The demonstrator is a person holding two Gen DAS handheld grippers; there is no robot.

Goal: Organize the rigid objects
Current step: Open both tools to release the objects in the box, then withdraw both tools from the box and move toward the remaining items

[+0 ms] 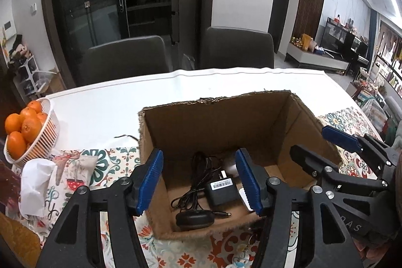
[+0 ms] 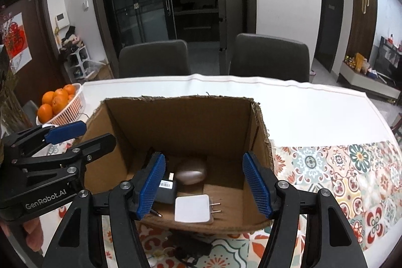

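An open cardboard box stands on the table. On its floor lie a black power adapter with a barcode label, its coiled black cable, a black oval object, a white two-prong charger and a blurred grey rounded object. My left gripper hovers over the box's near left part, open, nothing between its blue pads. My right gripper hovers over the near right part above the white charger, also open and empty. Each gripper shows in the other's view: right gripper, left gripper.
A white basket of oranges sits at the table's left. Crumpled white tissue lies near it. A patterned runner covers the near table. Two grey chairs stand behind. A small figure keychain lies in front of the box.
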